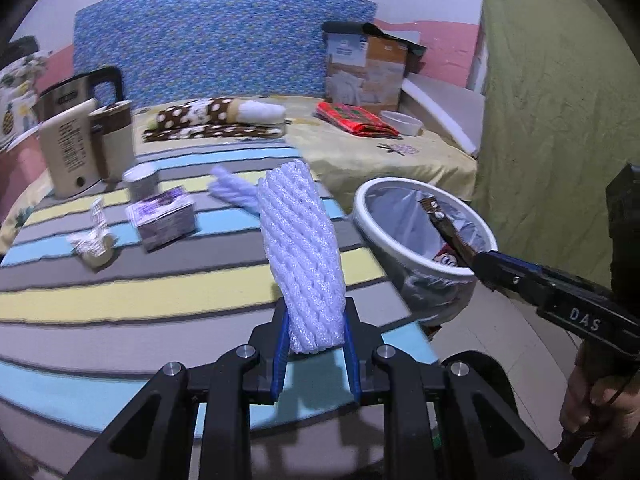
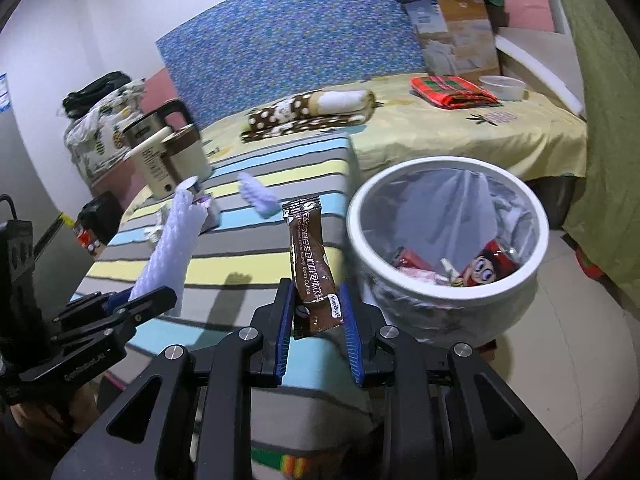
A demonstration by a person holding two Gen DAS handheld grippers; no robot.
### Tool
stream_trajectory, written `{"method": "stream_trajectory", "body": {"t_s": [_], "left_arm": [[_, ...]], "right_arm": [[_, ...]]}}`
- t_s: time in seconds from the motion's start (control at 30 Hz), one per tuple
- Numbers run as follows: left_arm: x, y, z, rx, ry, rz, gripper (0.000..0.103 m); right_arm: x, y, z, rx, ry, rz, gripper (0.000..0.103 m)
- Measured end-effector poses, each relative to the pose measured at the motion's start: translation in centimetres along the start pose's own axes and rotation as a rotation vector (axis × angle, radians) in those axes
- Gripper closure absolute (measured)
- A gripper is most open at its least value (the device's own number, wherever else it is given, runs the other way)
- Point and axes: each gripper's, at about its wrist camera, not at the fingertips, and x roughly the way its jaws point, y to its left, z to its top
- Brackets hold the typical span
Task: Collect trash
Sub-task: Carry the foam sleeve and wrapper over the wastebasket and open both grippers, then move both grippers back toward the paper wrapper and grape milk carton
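Observation:
My left gripper [image 1: 316,320] is shut on the lower end of a white foam net sleeve [image 1: 300,240], which stands up over the striped table [image 1: 160,304]. My right gripper [image 2: 316,312] is shut on a brown coffee sachet [image 2: 310,260], held upright just left of the white trash bin [image 2: 354,216]. In the left wrist view the right gripper [image 1: 440,216] reaches over the bin [image 1: 384,244] with the sachet edge-on. The right wrist view shows the left gripper [image 2: 132,304] and its sleeve [image 2: 172,240] at the left. A second foam sleeve [image 1: 232,188], a purple box [image 1: 164,216] and a crumpled wrapper [image 1: 94,240] lie on the table.
The lined bin holds a red cartoon wrapper [image 2: 484,268] and other scraps. A kettle [image 1: 76,152] and a small cup [image 1: 140,180] stand at the table's far left. Behind is a bed [image 2: 460,136] with a spotted blanket, a red cloth, a bowl and a cardboard box. A green curtain [image 1: 552,120] hangs on the right.

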Motion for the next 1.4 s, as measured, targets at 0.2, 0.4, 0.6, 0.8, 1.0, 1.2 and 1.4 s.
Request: {"method": "stream_trajectory", "body": {"t_s": [0.2, 0.4, 0.6, 0.8, 1.0, 1.2, 1.4], "left_arm": [[2.7, -2.9, 1.8, 0.043, 0.006, -0.054, 0.079], [5.3, -5.0, 3.2, 0.078, 0.024, -0.104, 0.079], [7.6, -6.8, 4.2, 0.112, 0.045, -0.147, 0.079], [9.3, -8.2, 5.0, 0.14, 0.052, -0.17, 0.078], [11.0, -9.1, 5.7, 0.16, 0.057, -0.193, 0.077], [11.7, -9.0, 5.7, 0.139, 0.055, -0.21, 0.054], [11.7, -8.3, 5.8, 0.109, 0.056, -0.21, 0.051]], "right_arm": [[0.4, -2.8, 0.4, 0.049, 0.008, -0.054, 0.077], [0.7, -4.6, 0.6, 0.087, 0.015, -0.092, 0.077], [1.4, -6.1, 0.8, 0.116, 0.035, -0.122, 0.077], [2.0, -7.0, 1.2, 0.125, 0.048, -0.141, 0.077], [2.4, -7.7, 1.5, 0.132, 0.057, -0.152, 0.076], [3.0, -8.1, 1.6, 0.134, 0.082, -0.159, 0.069], [2.4, -8.4, 1.4, 0.142, 0.071, -0.162, 0.056]]}}
